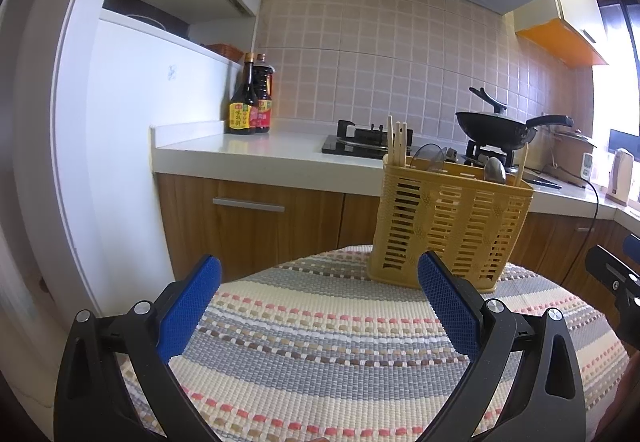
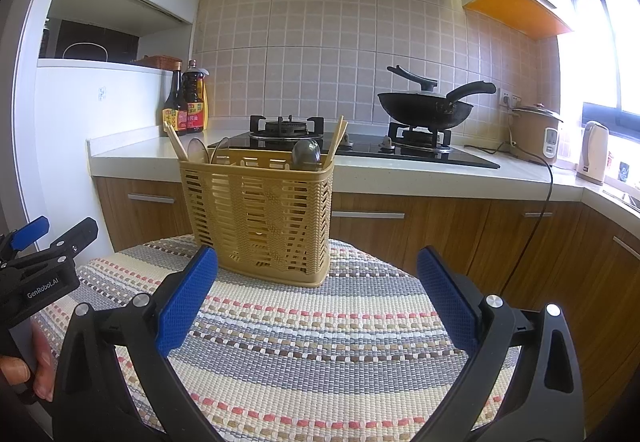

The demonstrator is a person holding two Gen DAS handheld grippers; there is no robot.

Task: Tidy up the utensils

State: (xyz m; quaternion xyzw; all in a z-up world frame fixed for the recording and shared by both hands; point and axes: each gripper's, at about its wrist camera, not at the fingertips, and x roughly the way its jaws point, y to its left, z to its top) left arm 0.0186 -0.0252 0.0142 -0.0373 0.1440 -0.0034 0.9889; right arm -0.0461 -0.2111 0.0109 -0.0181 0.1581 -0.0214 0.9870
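My left gripper [image 1: 320, 278] stands wide open with nothing between its blue, cross-hatched pads; my right gripper [image 2: 318, 274] is spread just as wide and equally empty. Both hover over a coarse woven mat [image 1: 320, 346] striped in cream, grey and pink. The yellow plastic basket [image 2: 256, 214], slatted and box-shaped, stands on the mat ahead of my right gripper and just left of its centre; from the left gripper it sits ahead and to the right, its base partly hidden behind my right-hand pad. Wooden chopsticks [image 1: 397, 140] and a metal spoon [image 2: 306, 154] poke above its rim, along with thin rounded shapes I can't make out. Their lower ends are lost behind the slats. Only the right view shows the rice cooker [image 2: 536, 132] clearly and my left gripper's black body at the left edge, with fingertips [image 2: 16, 368] behind it. A black wok [image 2: 426, 110] sits on the stove beyond.
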